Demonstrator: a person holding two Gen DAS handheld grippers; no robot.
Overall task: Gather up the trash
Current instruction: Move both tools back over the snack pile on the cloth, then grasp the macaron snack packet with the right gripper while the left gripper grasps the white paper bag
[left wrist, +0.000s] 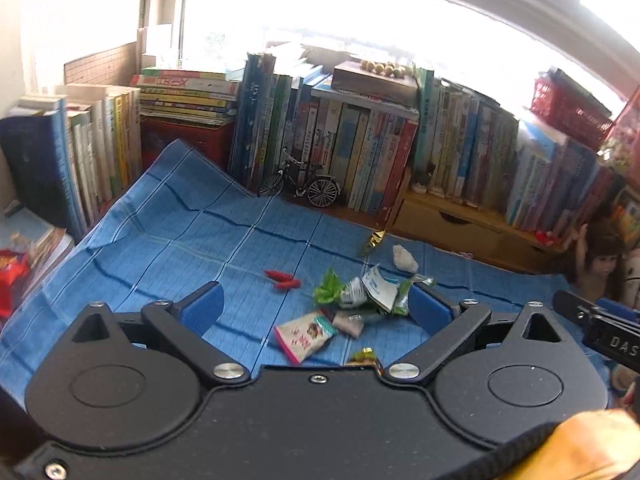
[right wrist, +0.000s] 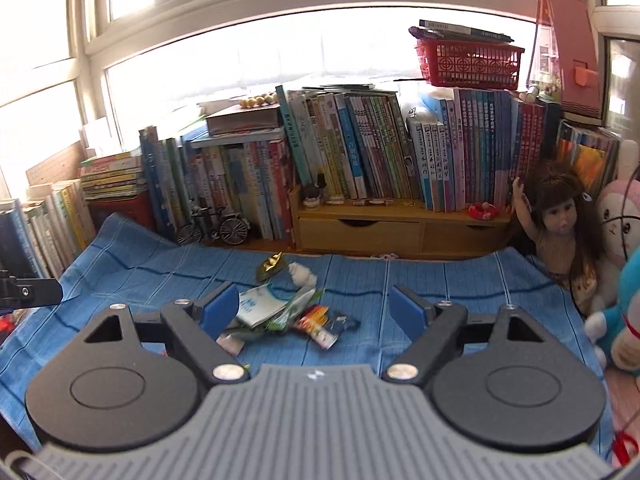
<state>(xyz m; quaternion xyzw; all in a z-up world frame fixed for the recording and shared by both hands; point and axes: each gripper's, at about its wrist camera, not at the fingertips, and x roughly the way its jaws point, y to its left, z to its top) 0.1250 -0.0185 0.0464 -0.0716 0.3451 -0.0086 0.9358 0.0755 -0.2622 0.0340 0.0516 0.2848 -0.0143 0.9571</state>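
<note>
Trash lies scattered on a blue cloth (left wrist: 192, 248) (right wrist: 460, 280). In the left wrist view I see a pink snack packet (left wrist: 305, 336), a crumpled green and white wrapper (left wrist: 368, 292), a red scrap (left wrist: 283, 279), a white paper wad (left wrist: 405, 258) and a gold foil piece (left wrist: 376, 237). My left gripper (left wrist: 316, 308) hovers open above the pink packet, holding nothing. In the right wrist view the white and green wrapper (right wrist: 272, 308), a red packet (right wrist: 318, 322), the wad (right wrist: 302, 274) and the foil (right wrist: 272, 266) lie ahead. My right gripper (right wrist: 314, 310) is open and empty.
Rows of books (left wrist: 360, 148) (right wrist: 360, 152) stand behind the cloth, with a small metal bicycle model (left wrist: 308, 186) and a wooden drawer unit (right wrist: 400, 232). A doll (right wrist: 564, 220) and plush toys (right wrist: 620, 280) crowd the right edge. A red basket (right wrist: 468, 62) tops the books.
</note>
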